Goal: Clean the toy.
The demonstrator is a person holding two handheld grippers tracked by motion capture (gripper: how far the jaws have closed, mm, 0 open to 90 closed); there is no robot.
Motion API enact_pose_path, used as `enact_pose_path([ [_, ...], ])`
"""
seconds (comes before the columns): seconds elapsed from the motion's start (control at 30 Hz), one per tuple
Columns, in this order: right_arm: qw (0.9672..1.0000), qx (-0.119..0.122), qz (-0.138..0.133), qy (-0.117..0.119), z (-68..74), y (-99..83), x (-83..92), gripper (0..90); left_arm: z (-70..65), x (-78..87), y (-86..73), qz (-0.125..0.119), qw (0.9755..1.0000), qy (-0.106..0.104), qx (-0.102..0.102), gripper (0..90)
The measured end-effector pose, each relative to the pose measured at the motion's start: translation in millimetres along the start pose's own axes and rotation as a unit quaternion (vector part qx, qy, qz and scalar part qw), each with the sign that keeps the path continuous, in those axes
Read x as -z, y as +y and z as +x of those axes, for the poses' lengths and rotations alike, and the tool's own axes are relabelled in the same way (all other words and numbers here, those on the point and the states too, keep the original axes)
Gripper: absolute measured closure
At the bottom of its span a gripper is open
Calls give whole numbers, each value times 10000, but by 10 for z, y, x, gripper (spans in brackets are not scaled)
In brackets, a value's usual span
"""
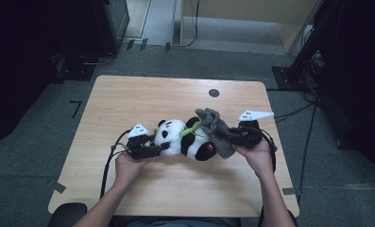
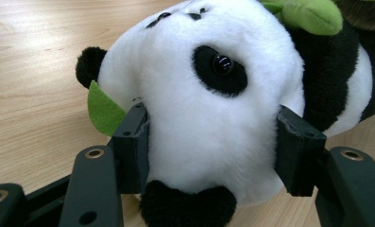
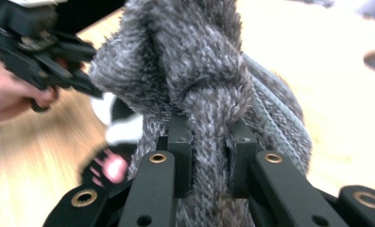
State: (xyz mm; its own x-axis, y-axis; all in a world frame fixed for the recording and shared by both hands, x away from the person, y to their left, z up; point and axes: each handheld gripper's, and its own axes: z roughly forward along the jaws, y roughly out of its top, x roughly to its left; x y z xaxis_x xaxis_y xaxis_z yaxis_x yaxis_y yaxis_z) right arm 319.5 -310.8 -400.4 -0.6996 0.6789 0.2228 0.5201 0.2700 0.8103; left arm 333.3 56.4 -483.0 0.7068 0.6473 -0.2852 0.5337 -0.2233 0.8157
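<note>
A pale wooden table stands on grey carpet. At its middle, the left gripper clamps the plush panda's head; the right gripper pinches a grey fuzzy sock beside it.

Your open room is the bare wooden table: the whole far half, the left side and the near strip in front of you lie free, broken only by a small dark round spot near the far edge, flush with the top. The middle is blocked. The plush panda lies across it on its side, with a grey knitted cloth bunched against its right end. Your left gripper presses in on the panda's head from both sides, and your right gripper pinches a fold of the cloth, so neither pair of jaws has spare gap. Cables trail off the near left.
</note>
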Motion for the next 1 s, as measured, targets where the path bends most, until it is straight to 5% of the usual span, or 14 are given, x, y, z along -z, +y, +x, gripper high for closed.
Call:
enact_pose_path([
  [0.3, 9970, 589, 224, 441, 318, 246, -292, 770, -6, -2, 15, 37, 10000, 8, 23, 392],
  [0.53, 9911, 584, 748, 937, 394, 295, -562, 737, -12, -5, 16, 50, 10000, 33, -8, 392],
  [0.7, 9869, 1188, 921, 583, 483, 244, -673, 682, -10, -9, 17, 40, 10000, 29, 45, 390],
  [1.0, 9895, 1107, 863, 356, 397, 168, -626, 628, -8, -11, 14, 18, 10000, 8, 12, 385],
])
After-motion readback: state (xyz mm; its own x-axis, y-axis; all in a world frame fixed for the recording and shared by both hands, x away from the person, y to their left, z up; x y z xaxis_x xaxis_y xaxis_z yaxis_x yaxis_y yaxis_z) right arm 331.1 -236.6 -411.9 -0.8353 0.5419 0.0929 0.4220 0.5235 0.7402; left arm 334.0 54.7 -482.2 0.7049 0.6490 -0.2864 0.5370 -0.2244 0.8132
